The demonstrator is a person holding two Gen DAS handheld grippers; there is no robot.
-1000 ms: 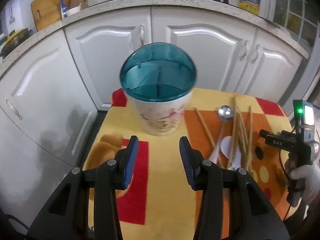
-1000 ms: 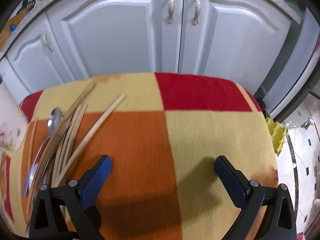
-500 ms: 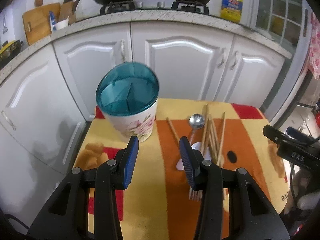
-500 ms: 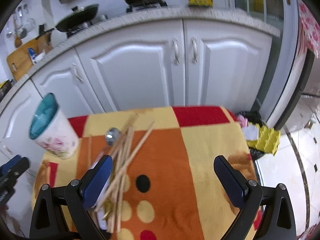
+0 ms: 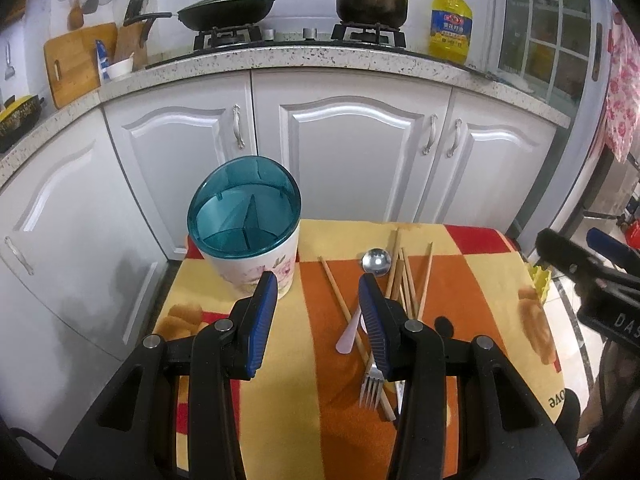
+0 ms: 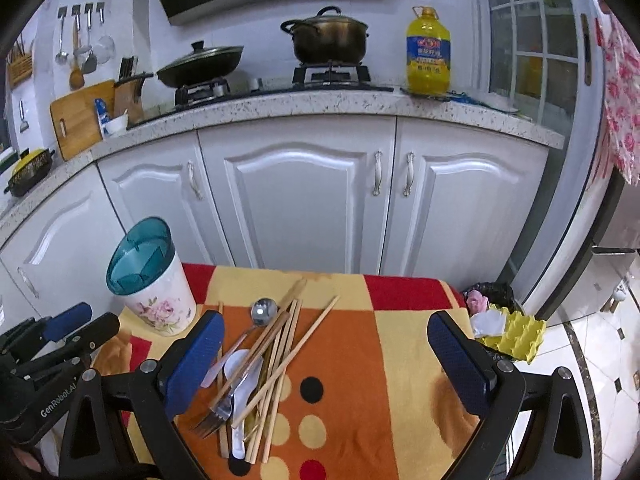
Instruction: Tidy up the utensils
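A white floral utensil holder with a teal divided insert stands at the table's far left; it also shows in the right wrist view. A pile of wooden chopsticks, a metal spoon, a fork and a white spoon lies in the middle of the cloth. The fork and chopsticks also show in the left wrist view. My left gripper is open and empty, above the table near the holder. My right gripper is wide open and empty, above the pile.
The small table carries a red, yellow and orange checked cloth. White cabinets stand just behind it. A yellow egg carton and rubbish lie on the floor at the right. A stove with pots is on the counter above.
Both grippers have pulled back and up from the table, so the view widens to the whole kitchen. Both stay open and empty. The utensils have not moved.
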